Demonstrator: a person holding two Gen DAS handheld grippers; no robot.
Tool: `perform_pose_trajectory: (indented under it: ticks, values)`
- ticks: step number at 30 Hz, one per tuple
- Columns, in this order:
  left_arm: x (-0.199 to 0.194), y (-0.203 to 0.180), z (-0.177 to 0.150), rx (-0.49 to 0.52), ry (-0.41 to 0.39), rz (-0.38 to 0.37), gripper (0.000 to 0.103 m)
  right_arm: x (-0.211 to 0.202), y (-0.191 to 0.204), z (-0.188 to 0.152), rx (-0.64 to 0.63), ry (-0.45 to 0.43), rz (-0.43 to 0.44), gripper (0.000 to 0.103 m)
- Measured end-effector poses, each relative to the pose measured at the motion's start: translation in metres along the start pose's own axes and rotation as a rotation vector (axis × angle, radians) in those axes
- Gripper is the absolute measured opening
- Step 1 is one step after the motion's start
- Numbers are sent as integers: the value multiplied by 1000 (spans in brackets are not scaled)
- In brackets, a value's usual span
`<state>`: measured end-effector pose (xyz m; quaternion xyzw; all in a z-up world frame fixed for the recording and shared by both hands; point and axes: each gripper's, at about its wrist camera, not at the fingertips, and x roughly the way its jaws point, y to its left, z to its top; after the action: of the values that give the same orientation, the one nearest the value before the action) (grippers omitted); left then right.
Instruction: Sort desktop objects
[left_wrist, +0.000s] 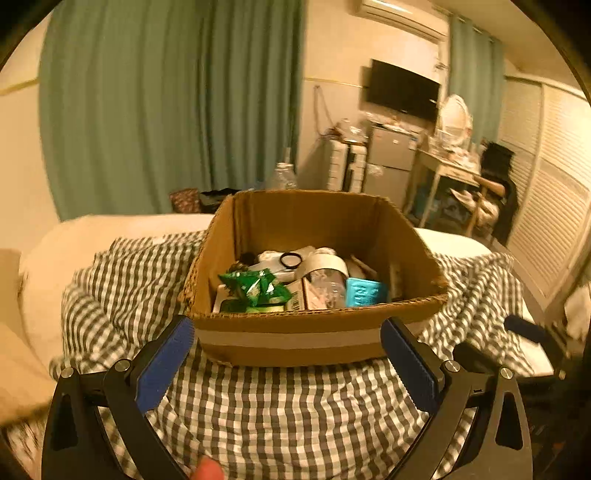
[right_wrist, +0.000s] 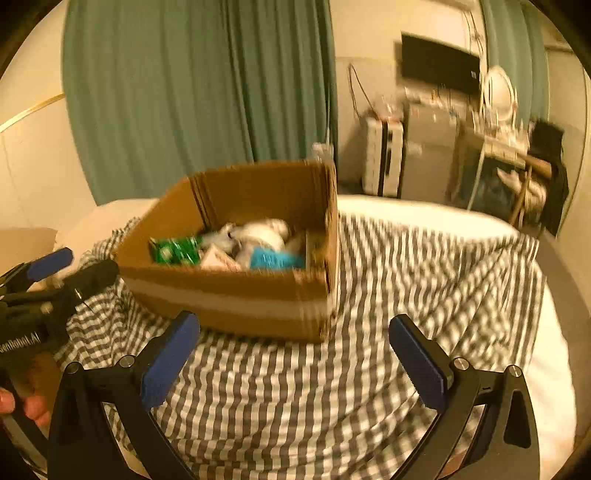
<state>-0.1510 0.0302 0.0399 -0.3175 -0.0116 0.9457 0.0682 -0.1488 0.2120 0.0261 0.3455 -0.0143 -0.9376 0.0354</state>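
Two claws, the left gripper (left_wrist: 287, 328) and the right gripper (right_wrist: 294, 328), both stood wide and held nothing, pointing toward 12 o'clock at the cardboard box (left_wrist: 295, 341) on the checked cloth (left_wrist: 280, 413). I think the sorting sat between picks, so the next move called for reaching in for one thing, maybe the green packet (left_wrist: 258, 286) or the blue packet (left_wrist: 364, 291). Most things in the box lay piled and partly hidden, and the right view was too blurry to name them.

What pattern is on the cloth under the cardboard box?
A grey-and-white checked cloth, clearest in the left wrist view.
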Motion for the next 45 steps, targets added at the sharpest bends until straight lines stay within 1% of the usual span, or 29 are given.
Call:
perform_pose_trajectory:
  ticks: [2,5,7,10,16,26,43,45]
  values:
    - [4,-1,-5,-12,7,1,103,2,3,-1,-28,-1,-31,102]
    - [3,-3,-13,11,-13,38,103,-3,5,-2,-33,-25,-36,102]
    - [4,-1,-16,1,-4,29,103,-5,4,-2,-21,-31,-38,102]
    - [4,5,-20,-21,-6,22,103,-4,3,-5,-8,-16,-36,102]
    - [9,13,-23,-52,5,37,103,2,3,-9,-5,4,-50,102]
    - [13,14,-25,-41,9,49,103,9,1,-14,1,34,-56,102]
    - [21,17,-29,-29,23,62,103,10,2,-17,-5,51,-59,102]
    - [23,18,-29,-26,22,73,103,9,2,-18,-5,51,-62,102]
